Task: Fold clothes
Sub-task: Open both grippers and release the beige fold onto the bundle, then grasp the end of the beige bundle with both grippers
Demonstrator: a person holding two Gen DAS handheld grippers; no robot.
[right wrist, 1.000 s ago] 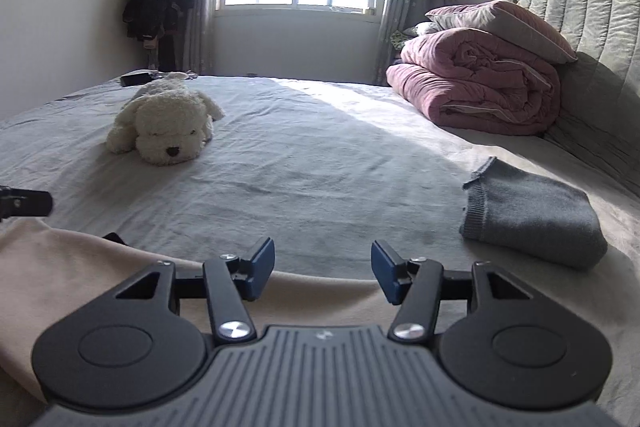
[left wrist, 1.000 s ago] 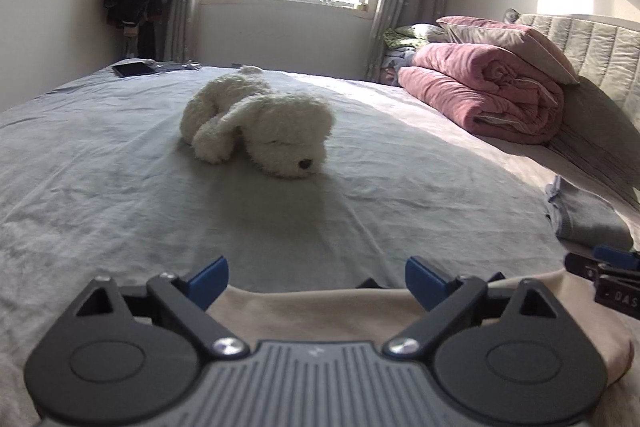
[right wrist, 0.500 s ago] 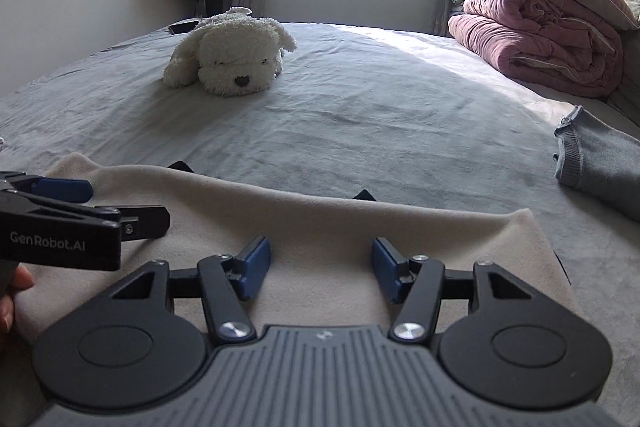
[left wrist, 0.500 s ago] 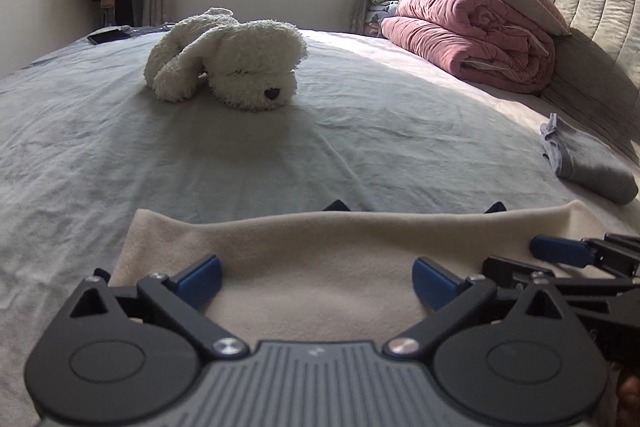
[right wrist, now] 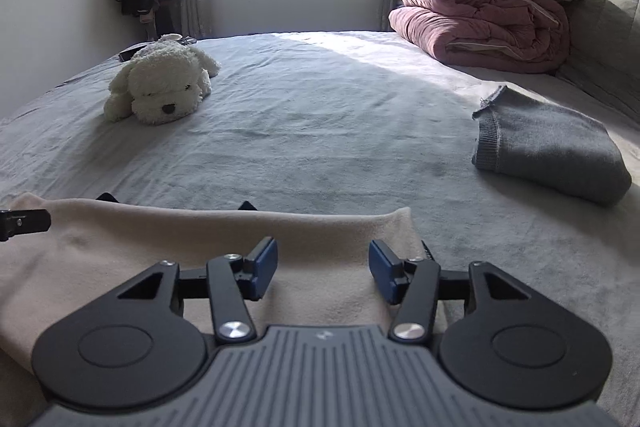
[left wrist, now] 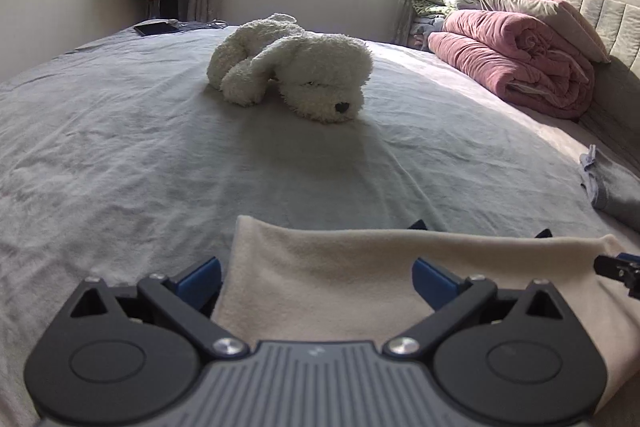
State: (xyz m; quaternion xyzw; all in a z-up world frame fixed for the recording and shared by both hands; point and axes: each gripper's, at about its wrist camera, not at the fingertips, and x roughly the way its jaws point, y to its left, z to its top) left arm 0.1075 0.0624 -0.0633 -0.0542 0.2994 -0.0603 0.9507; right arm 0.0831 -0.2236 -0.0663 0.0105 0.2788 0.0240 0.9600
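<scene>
- Cream fleece-like garment (left wrist: 360, 267), soft cloth, lies flat on the near edge of the grey-sheeted bed (left wrist: 160, 155), right under both tools; far edge looks like a fold line, small dark bits peek out behind it, can't tell what they are.
- Left gripper (left wrist: 316, 279): blue fingers (left wrist: 434, 281) wide apart, above the cloth's left corner; left finger sits just off the cloth edge, nothing pinched.
- Right gripper (right wrist: 323, 269): blue fingers (right wrist: 264, 263) apart and closing a little, cloth below and between them near its right corner; pads not pressing on it as far as visible.
- Handling, judged: light, limp, no stiffness, so it will sag and drape when lifted by one point; napped surface should grip well, not slippery, not fragile. Layers may slide apart if only the top one is caught.
- Where to take hold, judged: the two outer corners of the near part, one per gripper, pinching all layers so the edge stays taut for the next fold.
- Elsewhere: white plush dog (left wrist: 296, 67) mid-bed, well apart; folded grey knit garment (right wrist: 548, 155) on the right, looks done; rolled pink quilt (right wrist: 480, 23) by the headboard.
</scene>
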